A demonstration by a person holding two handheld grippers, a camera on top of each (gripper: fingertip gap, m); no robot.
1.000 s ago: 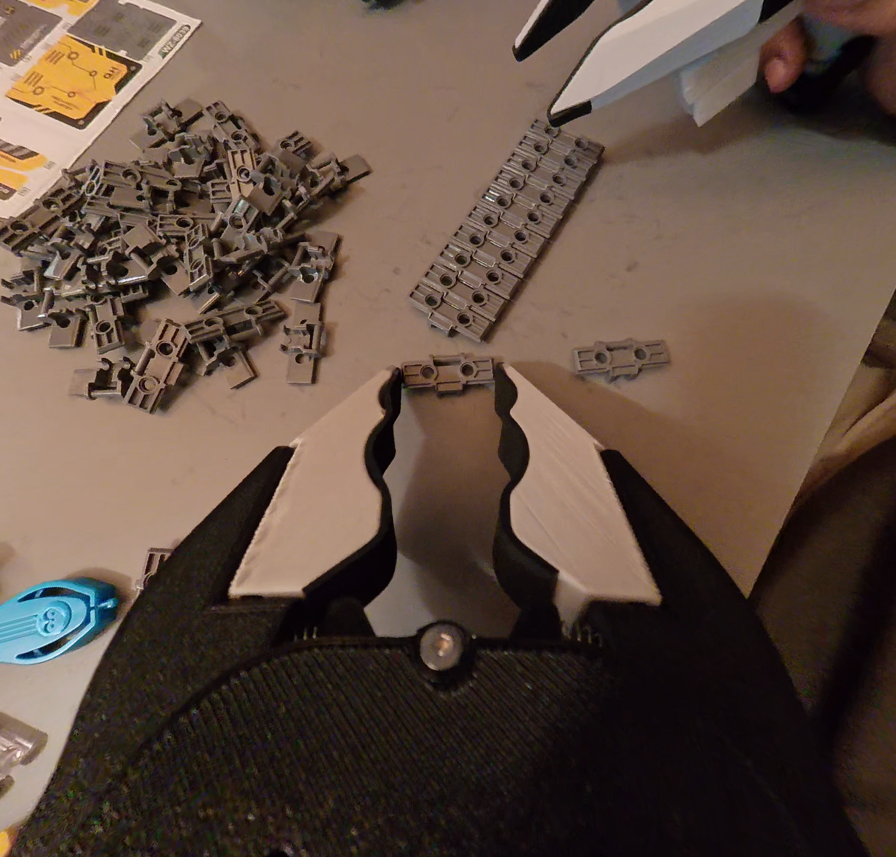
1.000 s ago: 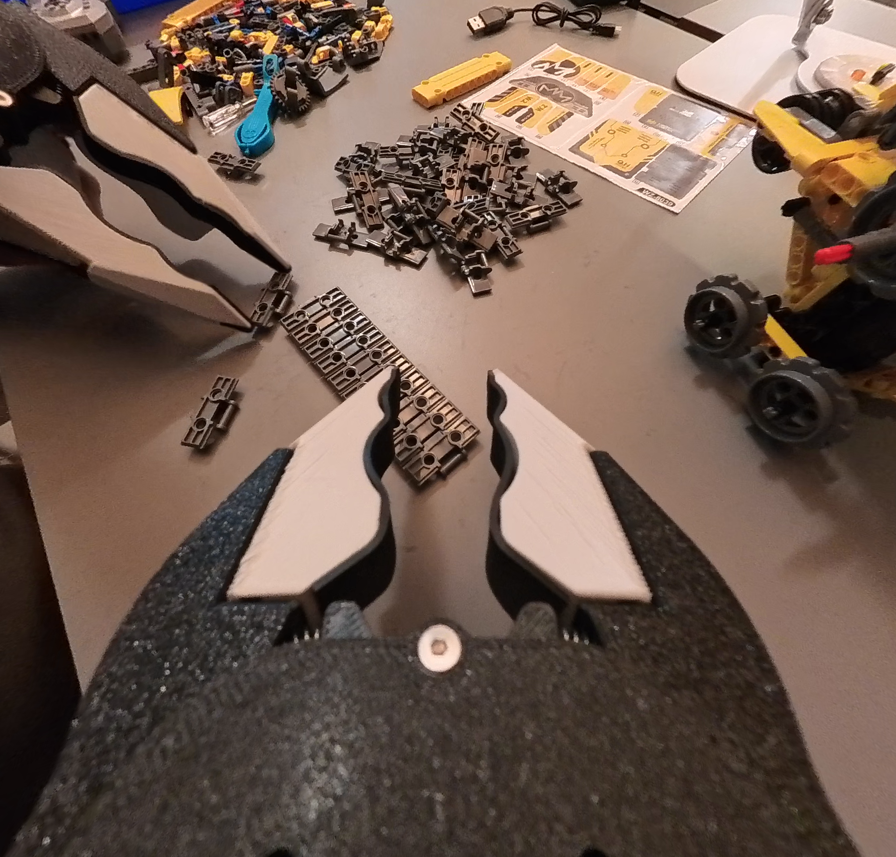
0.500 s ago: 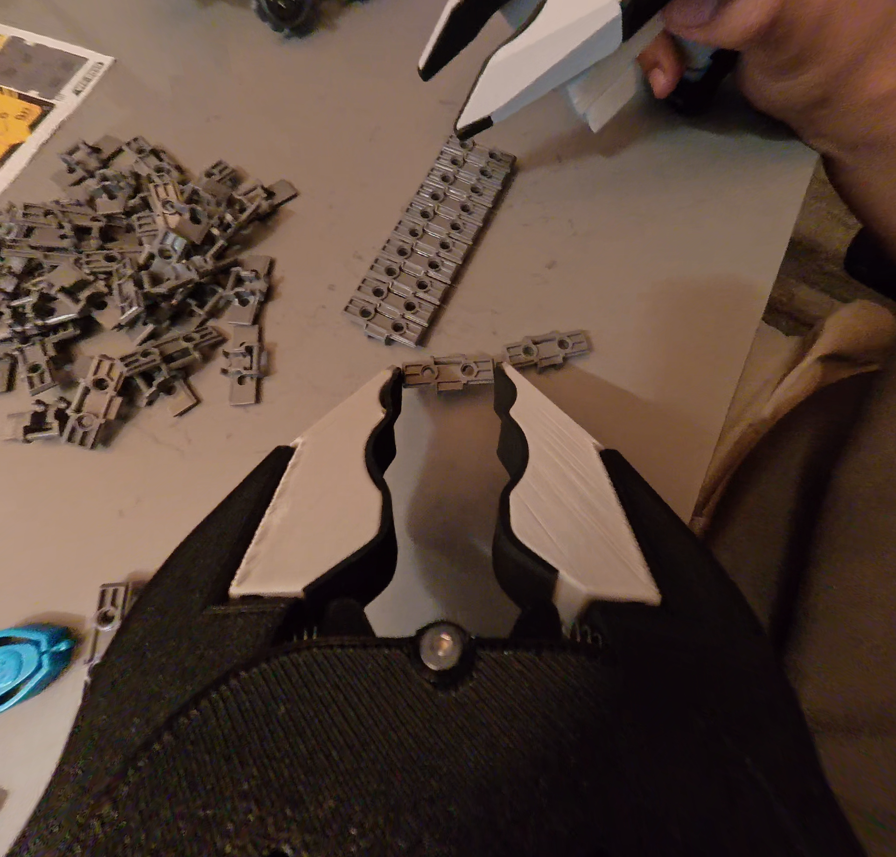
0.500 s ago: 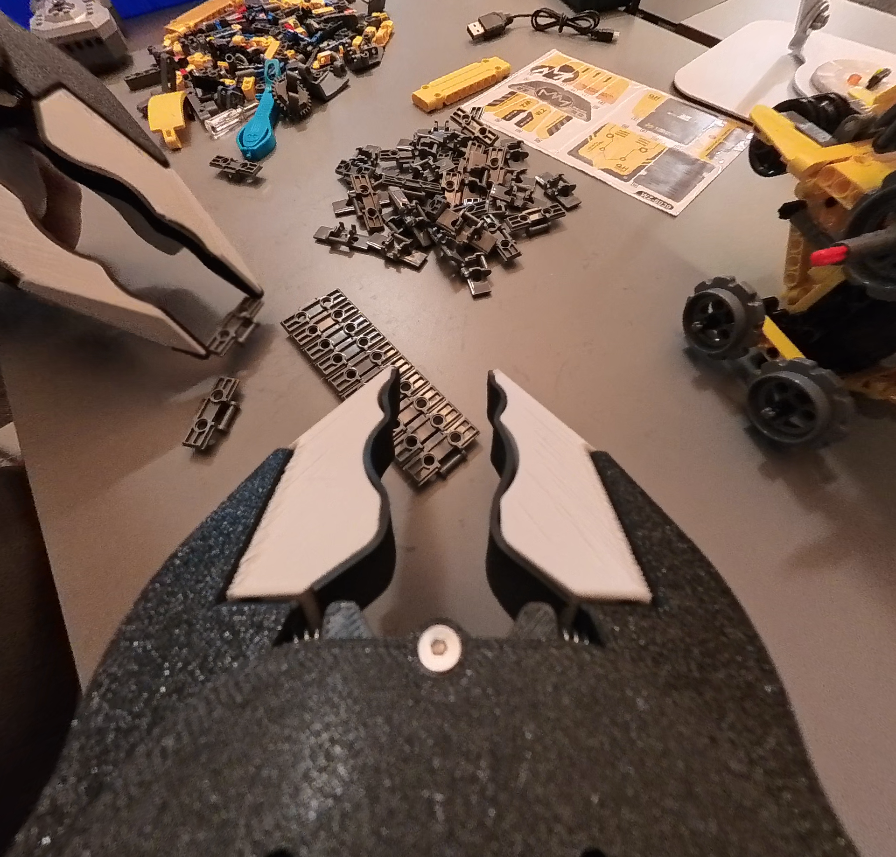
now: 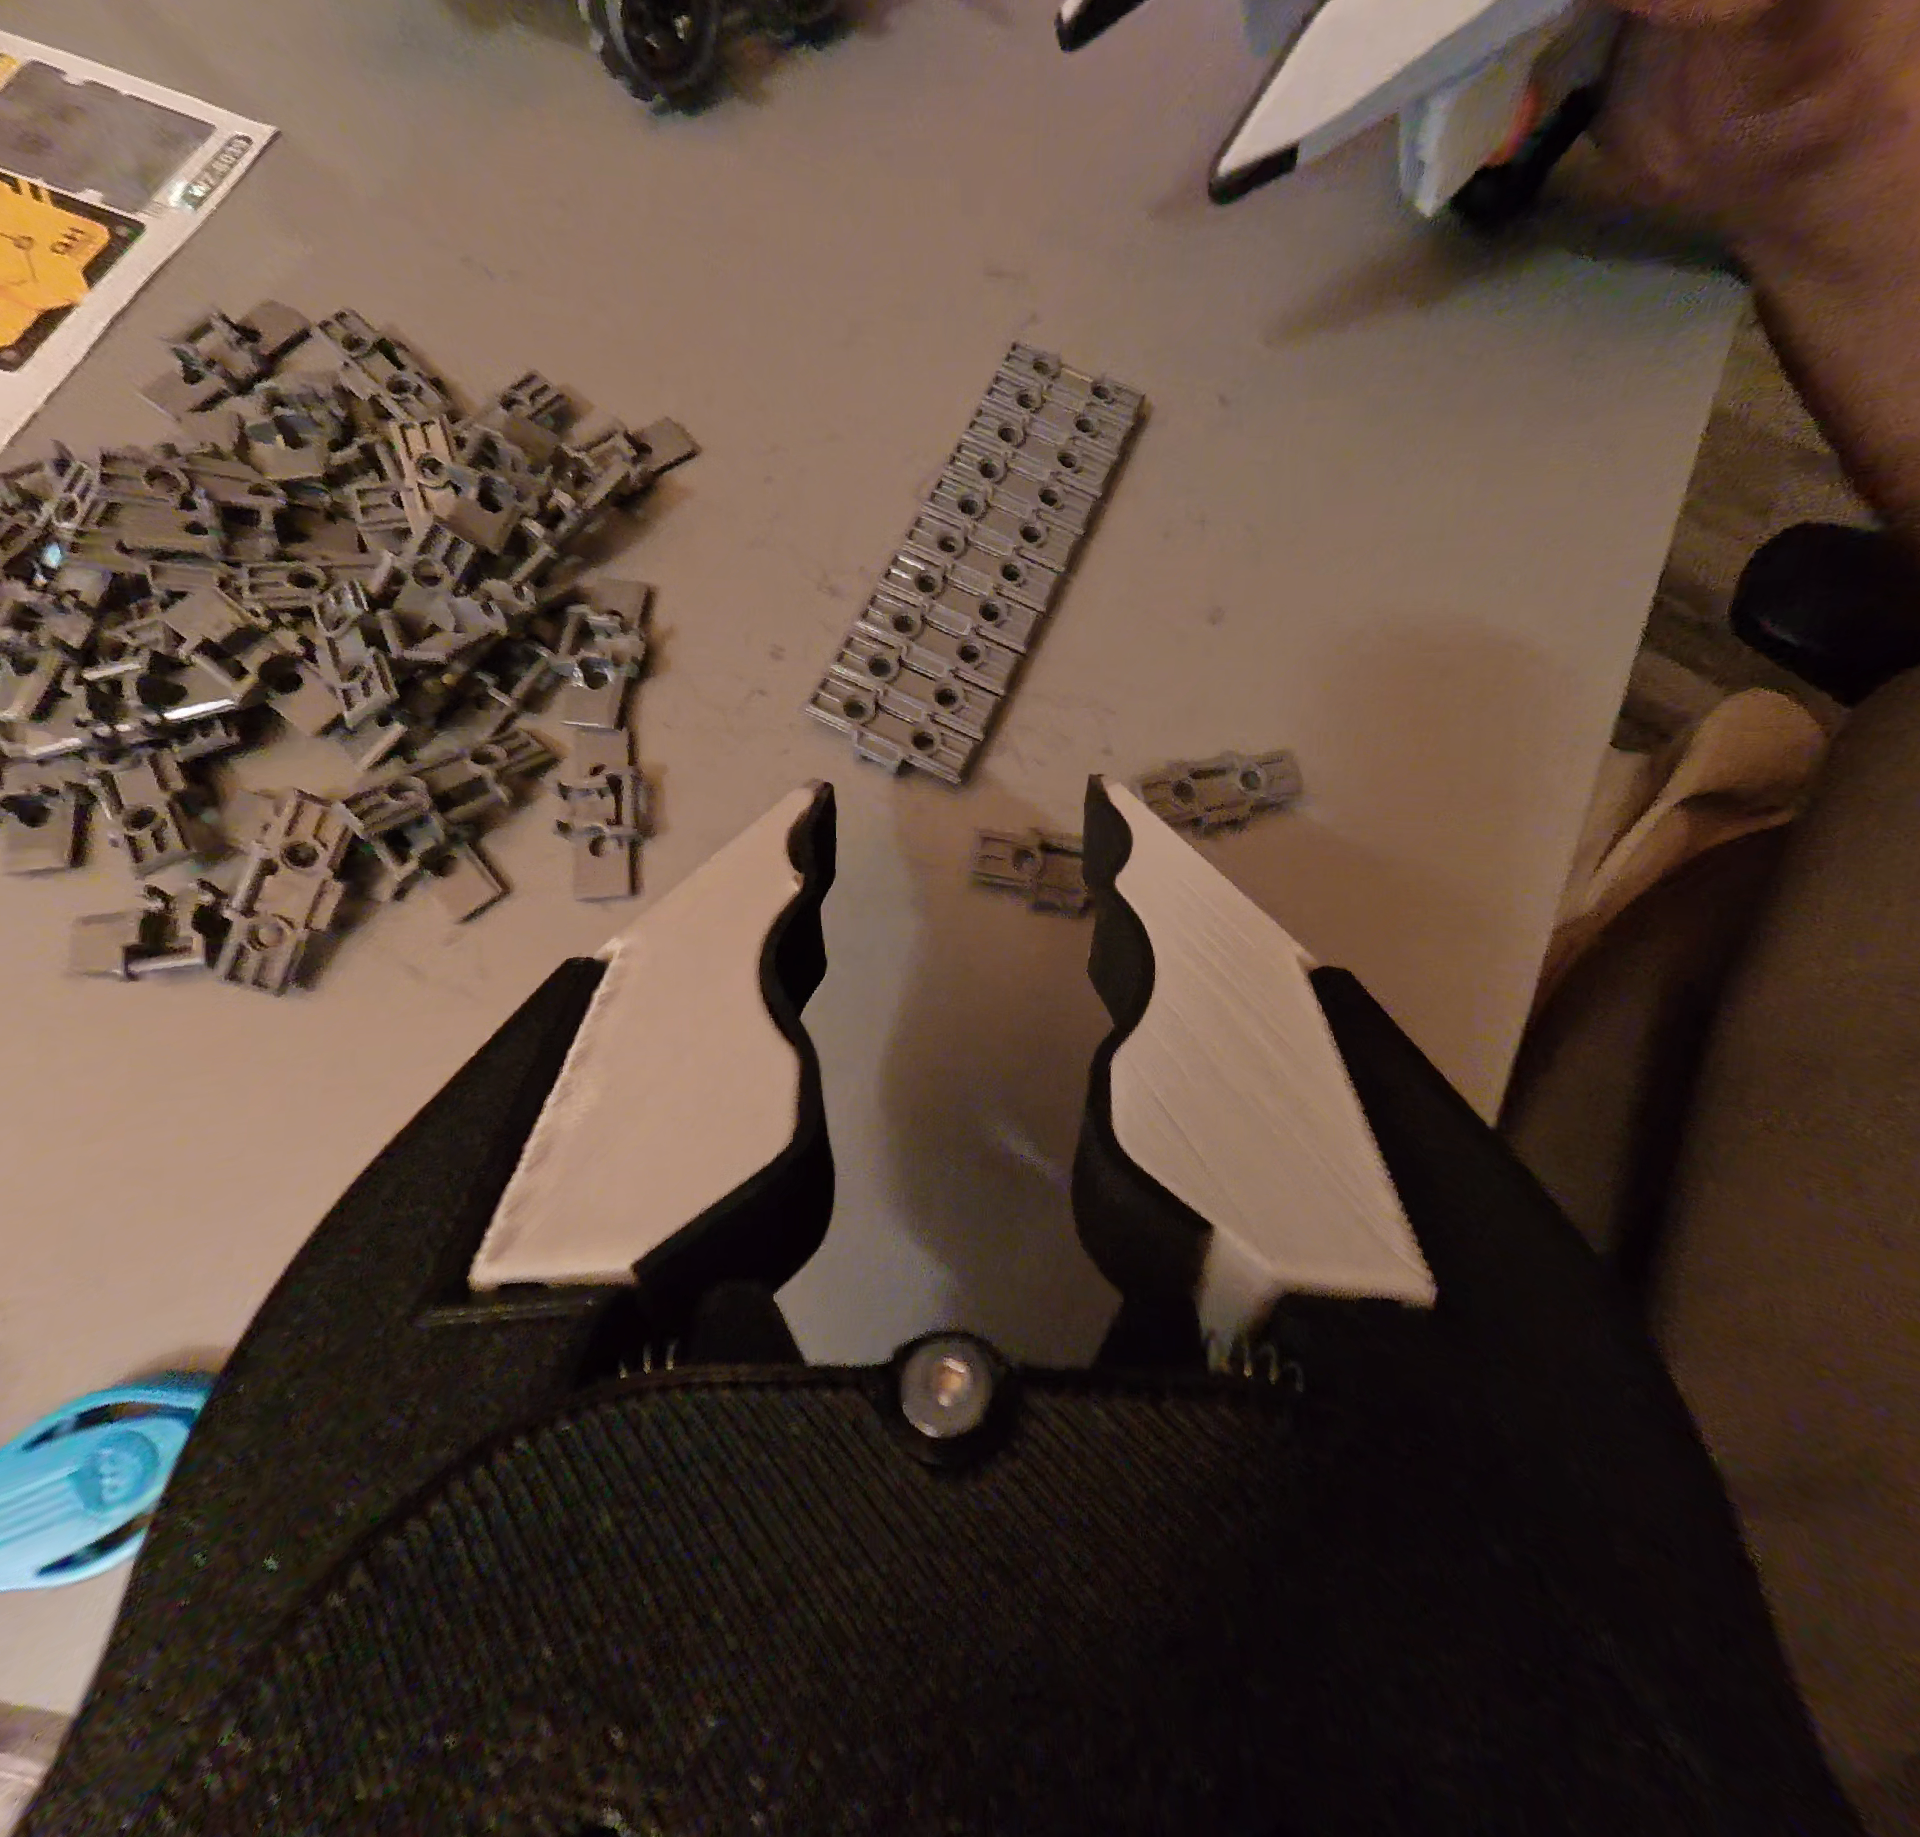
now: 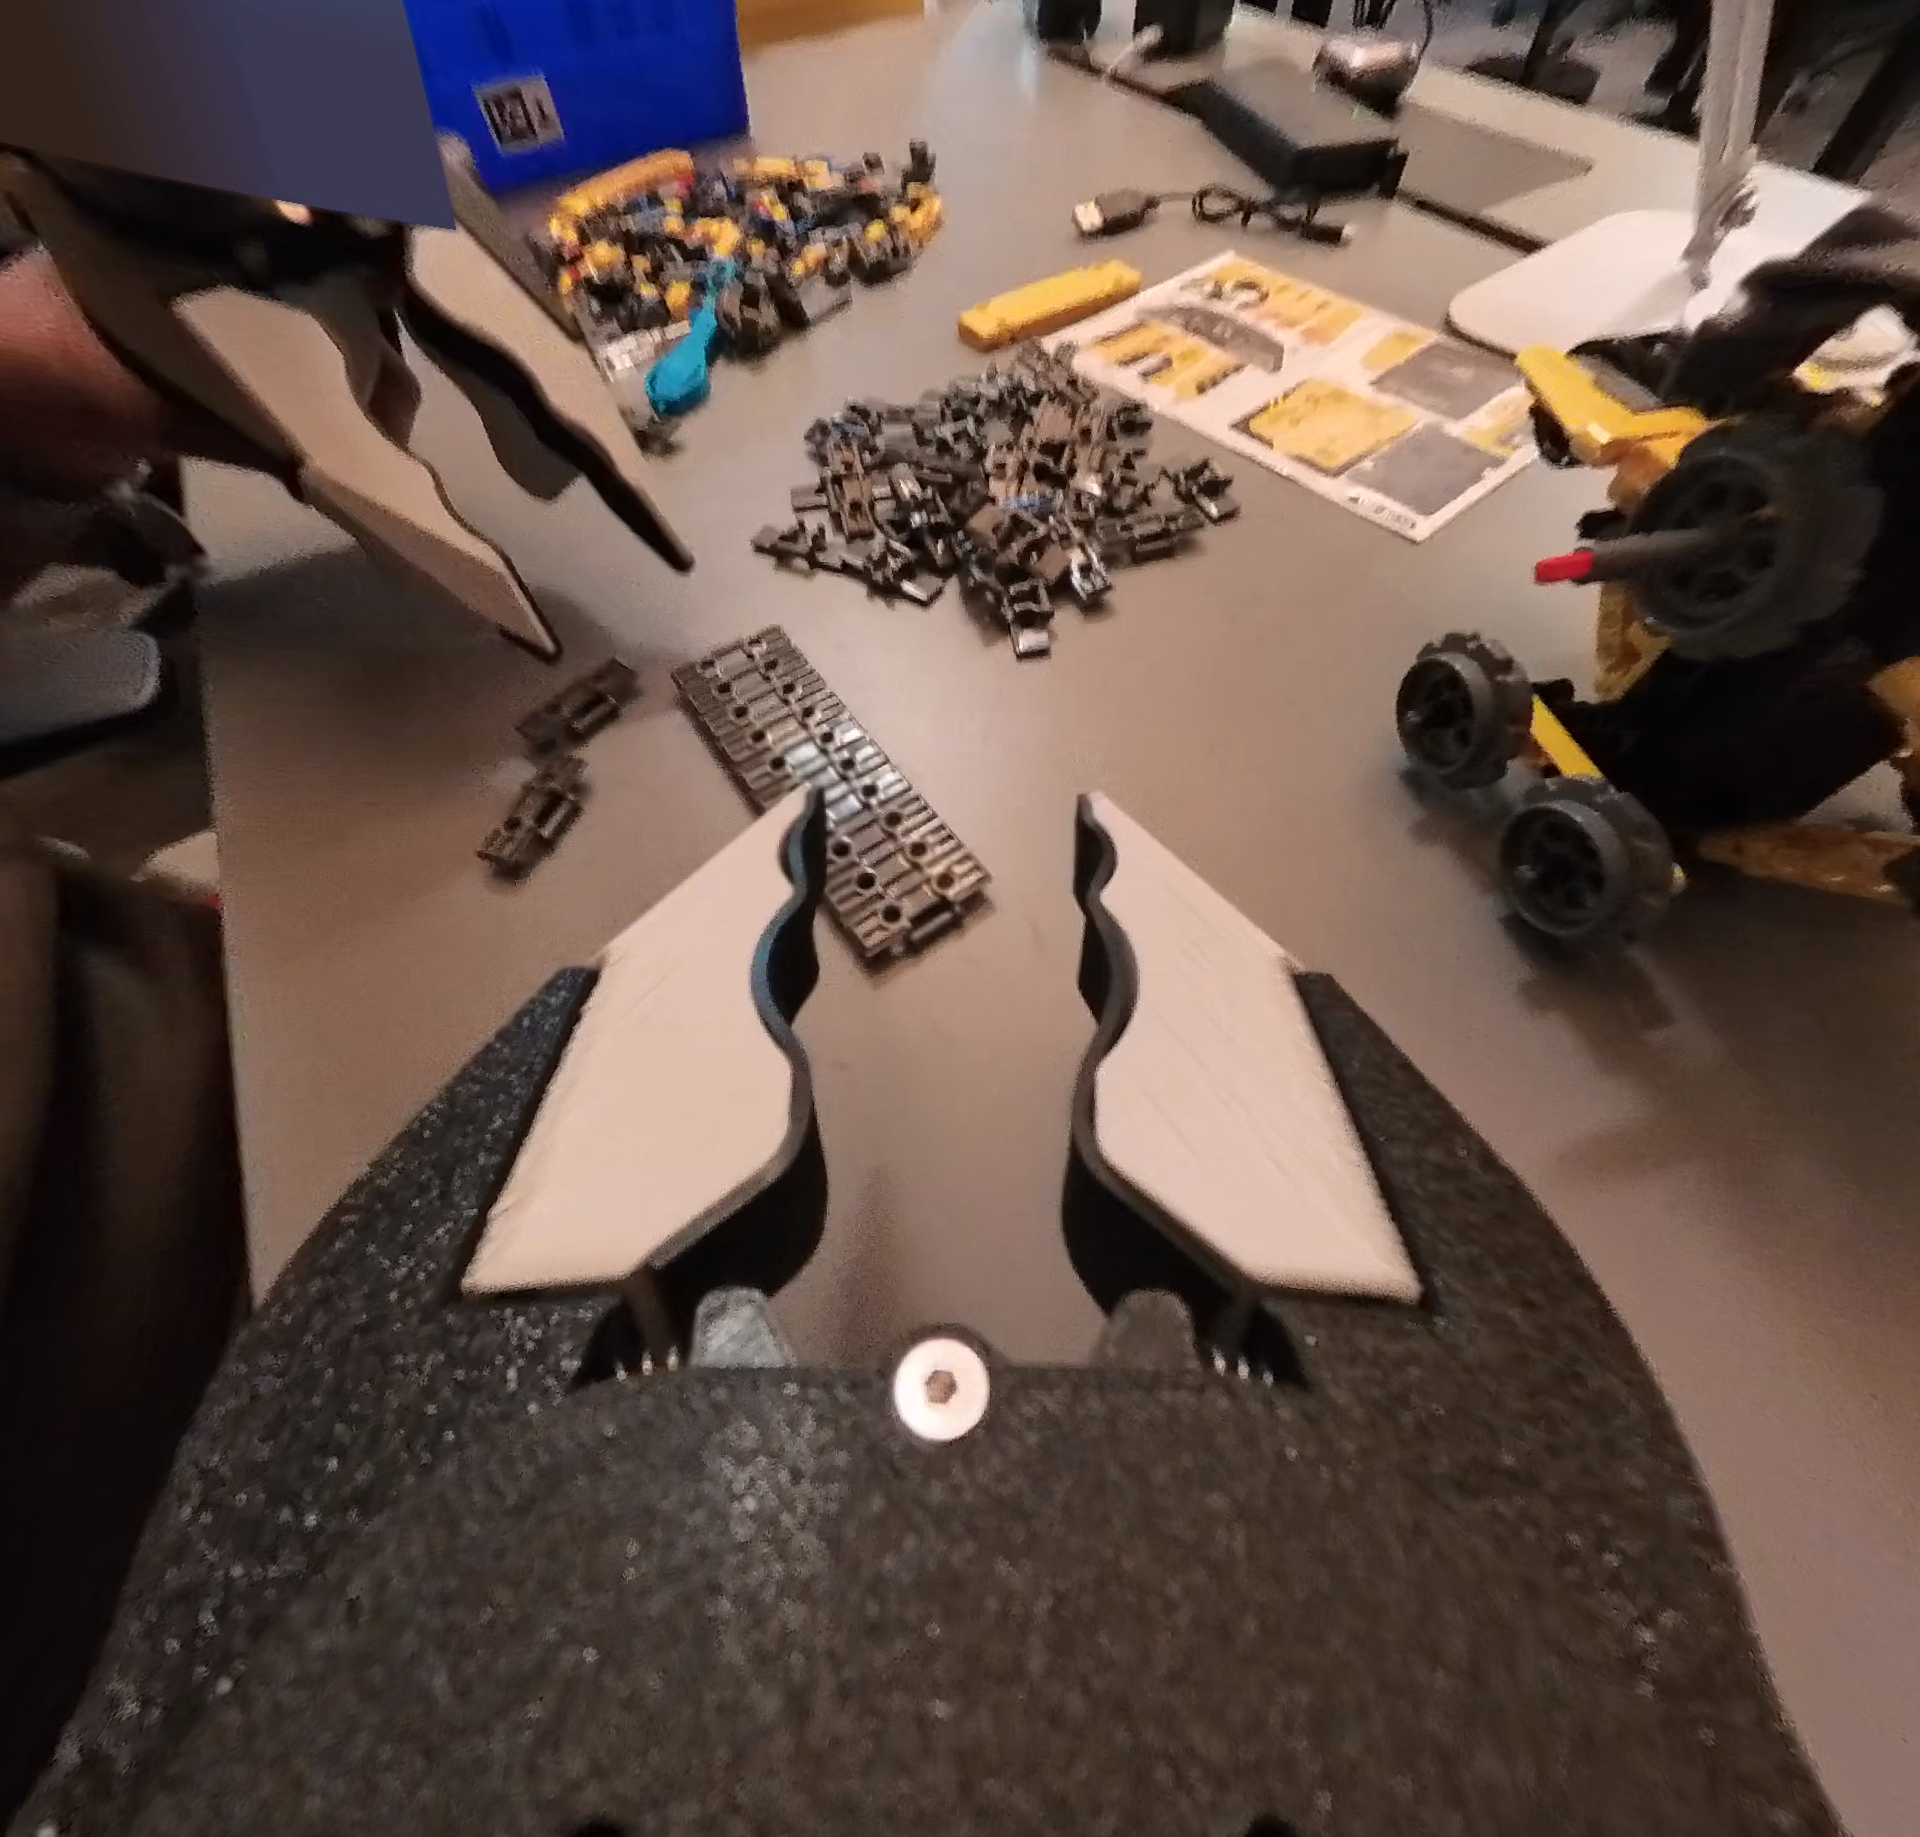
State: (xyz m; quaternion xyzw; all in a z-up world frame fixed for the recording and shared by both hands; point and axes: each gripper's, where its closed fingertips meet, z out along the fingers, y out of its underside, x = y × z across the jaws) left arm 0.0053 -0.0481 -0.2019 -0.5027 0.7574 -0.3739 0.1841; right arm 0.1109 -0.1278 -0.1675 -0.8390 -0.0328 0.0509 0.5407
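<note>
grey plastic link (image 5: 1023, 860) lies on table (image 5: 1299, 592) just by the left gripper (image 5: 958, 800), jaws spread, empty. light, stiff, prob slippery; pinch its long sides. second link (image 5: 1221, 781) beside, joined strip (image 5: 977, 572) beyond, loose pile (image 5: 312, 582) w/ sheet further. right gripper (image 6: 943, 811) spread, empty, above strip end.

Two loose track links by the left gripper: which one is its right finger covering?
The nearer link, partly hidden under the left gripper's right finger. The other link lies fully visible beyond the fingertip.

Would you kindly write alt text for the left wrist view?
The open left gripper hovers over a grey table, a loose track link just beyond its tips. An assembled track strip lies ahead, a pile of links to the left.
</note>
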